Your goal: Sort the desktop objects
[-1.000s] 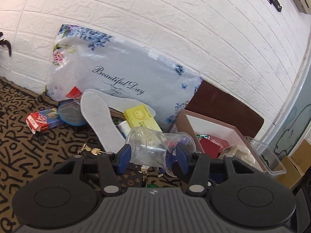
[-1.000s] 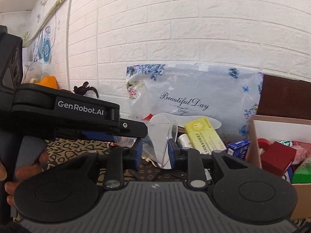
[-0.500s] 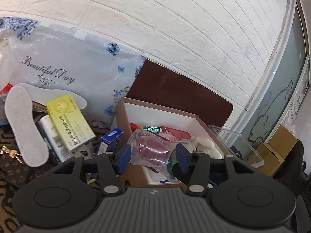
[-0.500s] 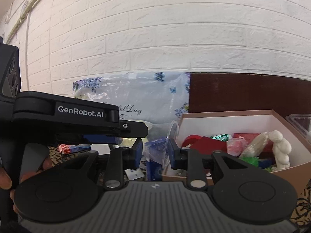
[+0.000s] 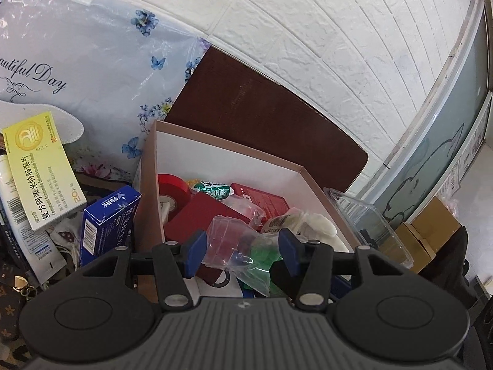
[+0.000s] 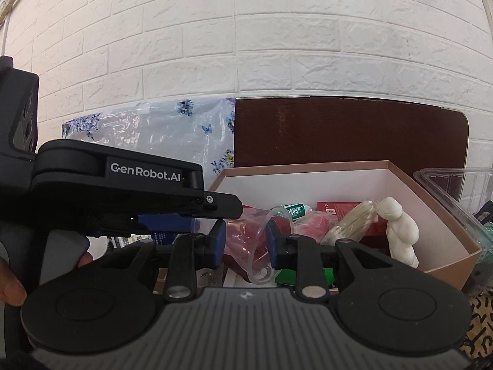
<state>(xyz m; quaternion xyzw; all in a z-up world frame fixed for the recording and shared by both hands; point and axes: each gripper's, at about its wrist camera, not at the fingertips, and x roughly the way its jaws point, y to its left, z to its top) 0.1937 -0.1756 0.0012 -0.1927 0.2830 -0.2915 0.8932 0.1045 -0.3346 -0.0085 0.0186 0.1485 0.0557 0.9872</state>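
Observation:
A clear plastic cup (image 5: 234, 243) lies on its side between the blue pads of my left gripper (image 5: 242, 251), which is shut on it above the open pink cardboard box (image 5: 215, 145). In the right wrist view my right gripper (image 6: 245, 243) is shut on the rim of the same cup (image 6: 262, 246), over the box (image 6: 409, 185). The left gripper body (image 6: 123, 191) sits just left of it. The box holds a red tape roll (image 5: 172, 188), red boxes (image 5: 262, 200), a white figure (image 6: 400, 234) and other small items.
A yellow medicine box (image 5: 40, 169) and a blue box (image 5: 104, 225) lie left of the cardboard box. A flowered plastic bag (image 5: 77, 61) and a brown board (image 5: 262, 114) lean on the white brick wall. A clear plastic container (image 5: 366, 228) stands right of the box.
Both grippers have carried the cup to the right, from above the cluttered cloth to over the open box. Both stay shut on the cup.

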